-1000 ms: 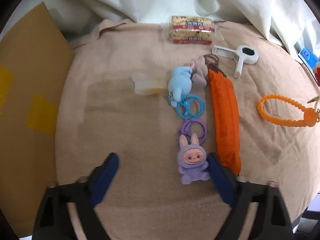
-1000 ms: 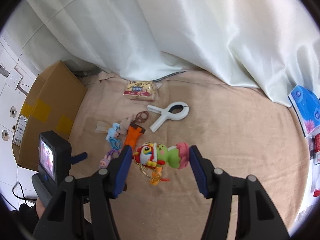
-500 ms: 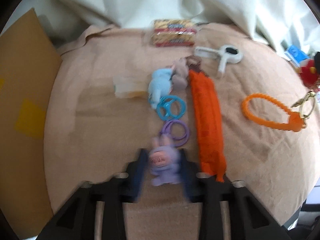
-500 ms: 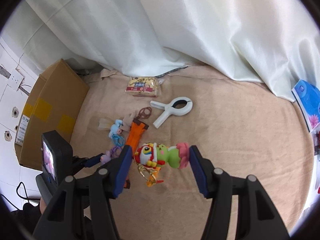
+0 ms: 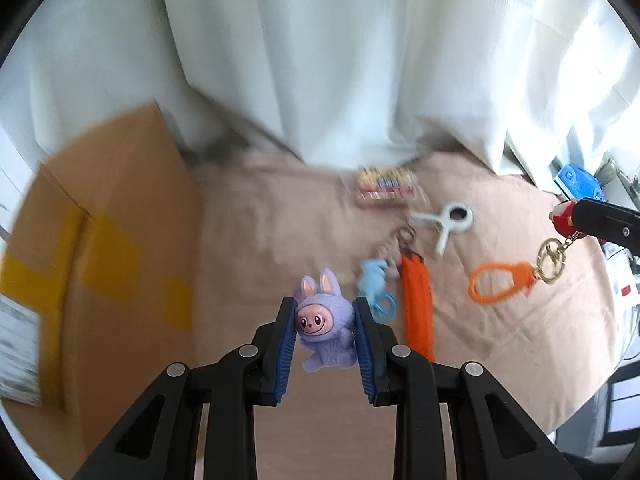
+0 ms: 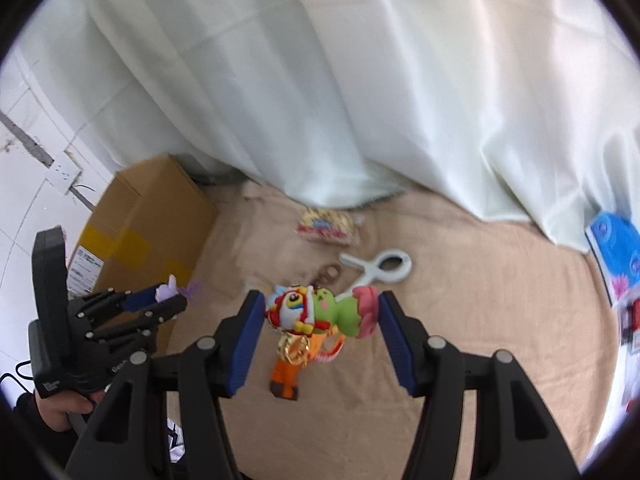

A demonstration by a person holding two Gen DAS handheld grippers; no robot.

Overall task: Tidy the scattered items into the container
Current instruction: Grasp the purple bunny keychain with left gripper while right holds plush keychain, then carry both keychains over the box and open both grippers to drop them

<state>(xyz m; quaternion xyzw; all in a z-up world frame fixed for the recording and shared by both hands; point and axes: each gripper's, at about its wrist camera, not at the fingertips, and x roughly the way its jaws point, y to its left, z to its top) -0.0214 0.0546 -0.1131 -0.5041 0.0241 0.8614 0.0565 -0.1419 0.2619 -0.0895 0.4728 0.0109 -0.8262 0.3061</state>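
Two toys are off the beige blanket (image 5: 280,240) at once, and each carries its own risk. The left tool (image 5: 325,336) is clamped on the purple bunny toy (image 5: 326,332), squeezing only its soft plush sides, so a quick swing toward the cardboard box (image 5: 112,248) could let it slip out short of the target. The box flaps look taped shut from here, so whether it is the container I cannot tell. The right tool (image 6: 320,320) is clamped on the green and red figure (image 6: 320,312), whose gold keyring (image 6: 294,346) hangs loose below and could snag the orange pouch (image 6: 286,376) underneath.
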